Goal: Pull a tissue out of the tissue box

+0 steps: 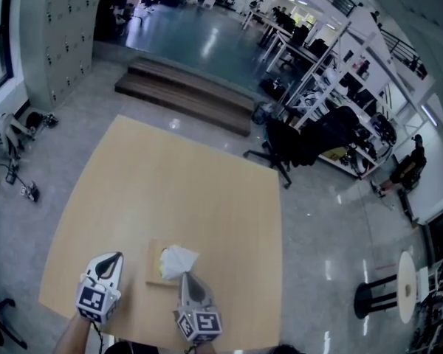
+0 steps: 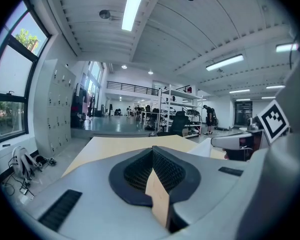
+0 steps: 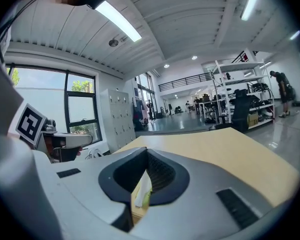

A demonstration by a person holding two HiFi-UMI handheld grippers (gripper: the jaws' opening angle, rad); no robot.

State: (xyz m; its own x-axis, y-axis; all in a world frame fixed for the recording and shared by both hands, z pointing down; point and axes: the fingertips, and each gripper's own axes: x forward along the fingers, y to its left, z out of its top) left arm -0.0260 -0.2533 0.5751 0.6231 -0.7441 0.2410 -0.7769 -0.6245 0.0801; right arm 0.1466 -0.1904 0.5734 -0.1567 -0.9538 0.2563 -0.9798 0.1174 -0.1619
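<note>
- While the tissue box [image 1: 154, 273] lies flat on the light wooden table [image 1: 170, 190] near its close edge, a white tissue [image 1: 179, 259] stands crumpled out of the box's top slot.
- Right gripper [image 1: 187, 276]: jaws clenched on the near side of the tissue. In the right gripper view a white strip of it [image 3: 140, 196] fills the slit between them.
- Left gripper [image 1: 117, 257]: jaws pressed together and empty, to the left of the box and apart from it.
- Marker cubes [image 1: 96, 299]: each face bears a black-and-white square code.
- The print on the box is too small to read.
</note>
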